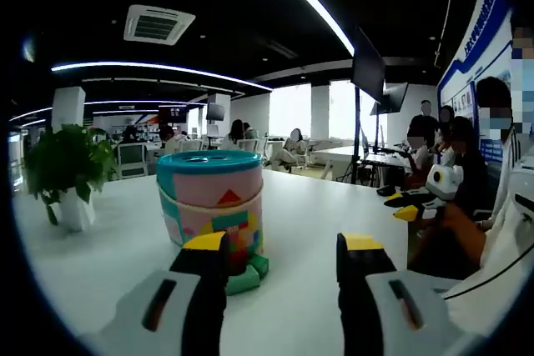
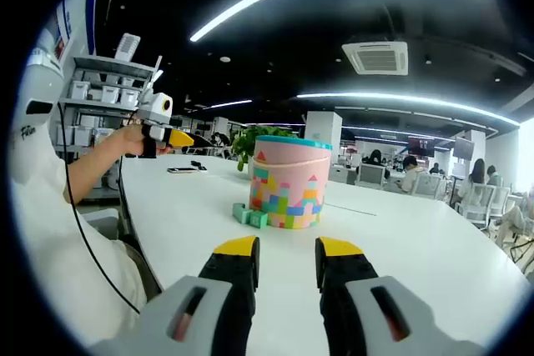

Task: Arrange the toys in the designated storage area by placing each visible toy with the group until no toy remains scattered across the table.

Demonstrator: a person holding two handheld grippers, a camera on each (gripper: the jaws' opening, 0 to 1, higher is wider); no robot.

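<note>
1. Left gripper view, far left: a potted plant (image 1: pixel 67 174) in a white pot stands on the white table (image 1: pixel 334 214), well apart from the toys.
2. Left gripper view, left of centre: a round toy tub (image 1: pixel 210 208) with a teal lid and a pink, block-patterned wall stands upright on the table. A green block (image 1: pixel 246 277) lies at its base, touching or just beside it.
3. Left gripper view, foreground: the left gripper (image 1: pixel 284 256) has its yellow-tipped jaws set wide apart, with nothing between them. The tub rises just beyond the left jaw, whose tip overlaps the tub's lower wall; the green block sits just inside that jaw. The gap itself faces bare table.
4. Left gripper view, right edge: the other gripper (image 1: pixel 415 206), held in a person's hand, shows its yellow tips.
5. Right gripper view, left: the same person's hand holds the left gripper (image 2: pixel 175 137) above the table edge.
6. Right gripper view, centre: the tub (image 2: pixel 289 183) stands ahead of the right gripper (image 2: pixel 286 248), with two green blocks (image 2: pixel 250 216) at its left foot. The jaws stand narrowly parted and empty, and the tub lies beyond them, in line with the gap.
</note>
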